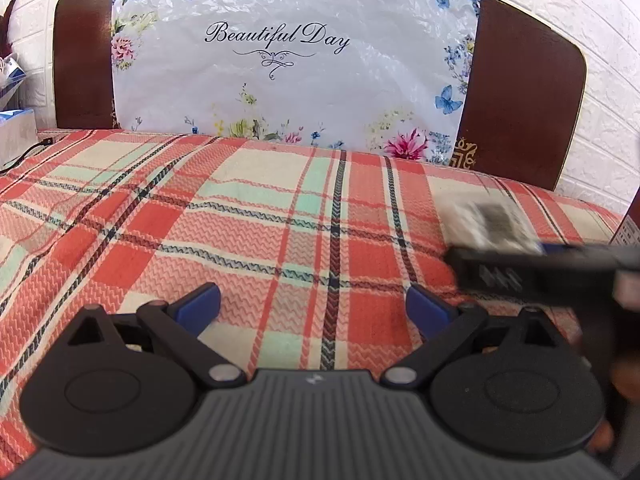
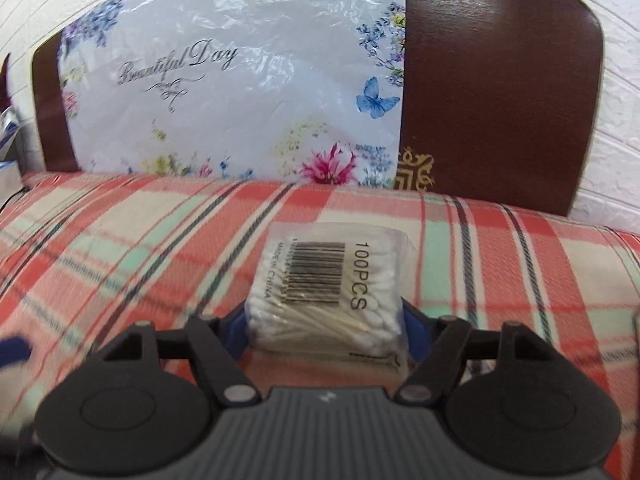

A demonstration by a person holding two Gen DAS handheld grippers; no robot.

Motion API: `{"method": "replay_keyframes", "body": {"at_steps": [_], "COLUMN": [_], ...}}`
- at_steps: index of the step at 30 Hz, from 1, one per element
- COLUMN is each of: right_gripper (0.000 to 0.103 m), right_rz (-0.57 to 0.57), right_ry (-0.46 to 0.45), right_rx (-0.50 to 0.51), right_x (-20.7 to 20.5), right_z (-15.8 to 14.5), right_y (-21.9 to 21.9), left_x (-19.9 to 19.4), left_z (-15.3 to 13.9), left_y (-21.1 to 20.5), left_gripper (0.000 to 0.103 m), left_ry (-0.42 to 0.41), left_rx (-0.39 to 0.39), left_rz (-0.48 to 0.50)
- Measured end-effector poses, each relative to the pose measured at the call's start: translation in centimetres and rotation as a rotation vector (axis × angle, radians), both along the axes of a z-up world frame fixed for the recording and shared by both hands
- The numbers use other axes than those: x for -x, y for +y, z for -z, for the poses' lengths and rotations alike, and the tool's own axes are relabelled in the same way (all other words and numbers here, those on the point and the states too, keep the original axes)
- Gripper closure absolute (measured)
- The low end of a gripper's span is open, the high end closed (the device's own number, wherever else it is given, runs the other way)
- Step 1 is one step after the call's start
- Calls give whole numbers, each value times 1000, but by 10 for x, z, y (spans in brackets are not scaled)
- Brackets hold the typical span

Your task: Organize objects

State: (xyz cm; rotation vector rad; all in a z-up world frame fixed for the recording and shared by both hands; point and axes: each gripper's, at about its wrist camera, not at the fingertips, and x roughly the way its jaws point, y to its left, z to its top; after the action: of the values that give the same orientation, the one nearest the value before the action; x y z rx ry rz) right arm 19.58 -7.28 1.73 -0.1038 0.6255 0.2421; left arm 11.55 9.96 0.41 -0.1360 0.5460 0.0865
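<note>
A clear bag of cotton swabs (image 2: 326, 288), with a barcode and "100PCS" on it, sits between the blue pads of my right gripper (image 2: 322, 320), which is shut on it just above the plaid bedspread (image 2: 140, 248). In the left wrist view the same bag (image 1: 492, 220) shows blurred at the right, above the right gripper's black finger (image 1: 520, 270). My left gripper (image 1: 314, 304) is open and empty over the bedspread (image 1: 200, 220).
A white floral plastic bag (image 1: 288, 64) reading "Beautiful Day" leans on the dark wooden headboard (image 1: 524, 92) at the back. A tissue box (image 1: 16, 128) and a black cable (image 1: 28, 152) lie at the far left. White brick wall behind.
</note>
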Motion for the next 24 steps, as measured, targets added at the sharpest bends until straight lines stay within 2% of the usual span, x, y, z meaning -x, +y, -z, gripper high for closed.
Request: {"method": "replay_keyframes", "body": {"at_steps": [10, 16, 19, 24], "right_gripper": [31, 30, 30, 14], "right_rz": [-56, 54, 79, 93], "right_ry": [33, 41, 27, 20], "right_rx": [35, 5, -1, 3], "right_x": [145, 221, 240, 240], "right_z": [-6, -8, -9, -7], "right_y": [-70, -126, -140, -142], "left_x": [0, 6, 10, 22], "left_z": [0, 0, 0, -1], "left_y": [-6, -13, -17, -21], "left_gripper": [3, 2, 2, 2], "left_ry": [27, 45, 52, 56], "left_rx": [-62, -109, -135, -170], "left_rz": [-1, -8, -8, -10]}}
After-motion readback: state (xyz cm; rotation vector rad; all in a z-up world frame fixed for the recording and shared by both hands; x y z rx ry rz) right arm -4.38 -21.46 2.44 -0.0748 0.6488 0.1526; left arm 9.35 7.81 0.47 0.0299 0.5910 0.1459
